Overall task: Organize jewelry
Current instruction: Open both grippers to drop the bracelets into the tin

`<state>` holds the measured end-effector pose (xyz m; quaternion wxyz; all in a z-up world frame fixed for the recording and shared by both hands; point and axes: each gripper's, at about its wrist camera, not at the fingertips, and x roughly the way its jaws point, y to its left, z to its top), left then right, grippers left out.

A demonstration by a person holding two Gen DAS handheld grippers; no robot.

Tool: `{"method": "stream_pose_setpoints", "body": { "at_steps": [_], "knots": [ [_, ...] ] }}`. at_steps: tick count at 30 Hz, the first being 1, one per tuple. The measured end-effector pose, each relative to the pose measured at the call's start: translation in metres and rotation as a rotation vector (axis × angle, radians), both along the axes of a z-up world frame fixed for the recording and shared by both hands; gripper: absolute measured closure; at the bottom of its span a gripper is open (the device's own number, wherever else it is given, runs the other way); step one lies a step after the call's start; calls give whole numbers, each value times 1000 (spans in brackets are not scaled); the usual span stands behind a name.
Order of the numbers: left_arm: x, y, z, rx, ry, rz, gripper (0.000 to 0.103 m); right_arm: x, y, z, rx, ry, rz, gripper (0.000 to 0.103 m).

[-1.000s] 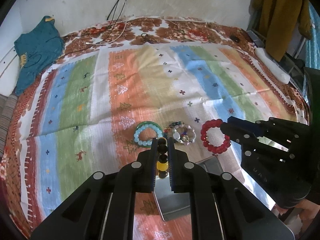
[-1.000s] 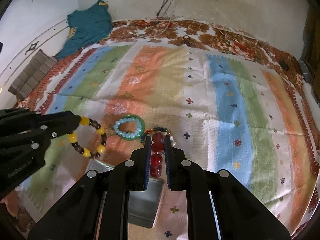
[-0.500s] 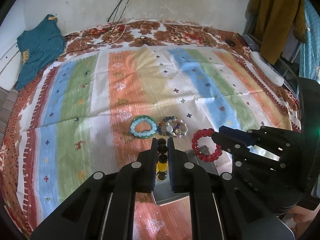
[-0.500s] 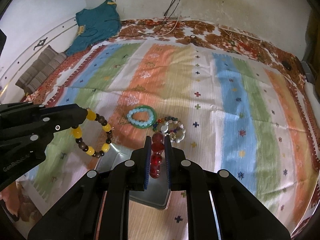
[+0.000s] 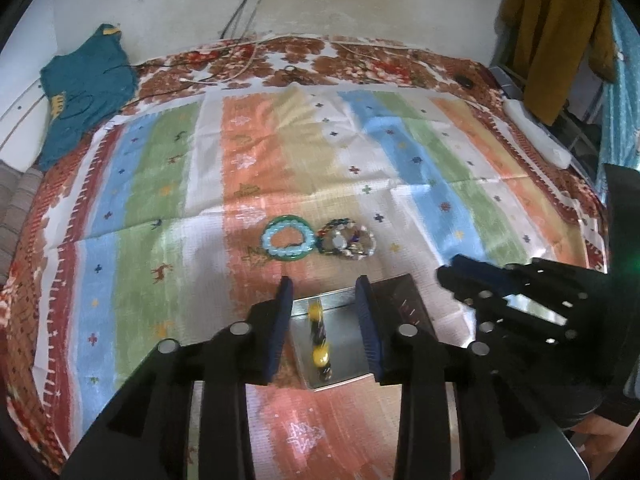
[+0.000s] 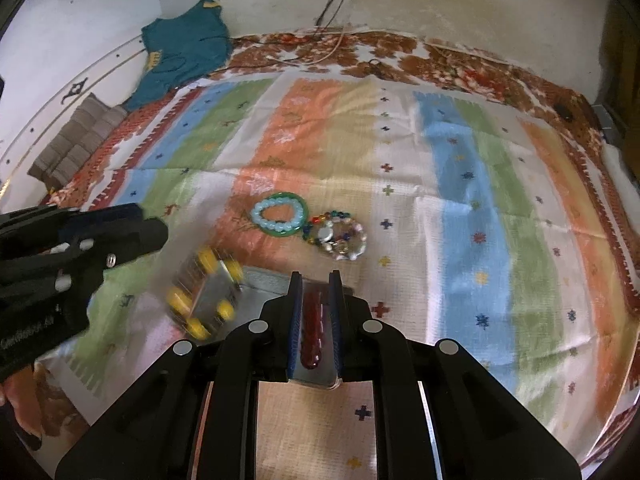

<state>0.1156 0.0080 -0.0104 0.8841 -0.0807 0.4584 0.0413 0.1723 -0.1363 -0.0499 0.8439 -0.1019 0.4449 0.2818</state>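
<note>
My left gripper (image 5: 323, 286) is open. The yellow-and-dark bead bracelet (image 5: 319, 338) is out of it, blurred, over the open metal tin (image 5: 344, 364); in the right wrist view the bracelet (image 6: 204, 300) shows beside the left gripper (image 6: 160, 232). My right gripper (image 6: 314, 280) is slightly parted with the red bead bracelet (image 6: 311, 330) between its fingers, over the tin (image 6: 260, 280). A turquoise bead bracelet on a green bangle (image 5: 286, 238) and a multicolour charm bracelet (image 5: 347, 238) lie on the striped cloth beyond the tin.
The striped cloth (image 5: 160, 168) covers a bed with a floral sheet. A teal garment (image 5: 84, 92) lies far left. Cables (image 5: 240, 68) run along the far edge. A mustard coat (image 5: 556, 32) hangs at the right. The tin's dark lid (image 5: 400, 296) stands open.
My left gripper has opened and let go of the yellow bracelet, which drops toward the tin. My right gripper has moved over the tin with the red bracelet and its jaws have parted a little.
</note>
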Motion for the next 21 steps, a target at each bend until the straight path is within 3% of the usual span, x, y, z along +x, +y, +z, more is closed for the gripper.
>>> {"method": "stream_pose_setpoints", "body": {
  "at_steps": [2,4,9,13,21],
  "knots": [
    [0,3,-1,3,5,14,72,4,-2,-2,4,15,-12,87],
    [1,8,-3,10,11,31,72,8,-5,-5,-3,24,-25,76],
    [6,18,-9,21,33,62,69,18,-9,-11,-10,45,-46,74],
    [10,21,-14,32,49,79,63,24,-8,-14,-21,50,-53,64],
    [15,21,-14,38,47,96,54,30,-2,-22,-56,48,-42,55]
  ]
}}
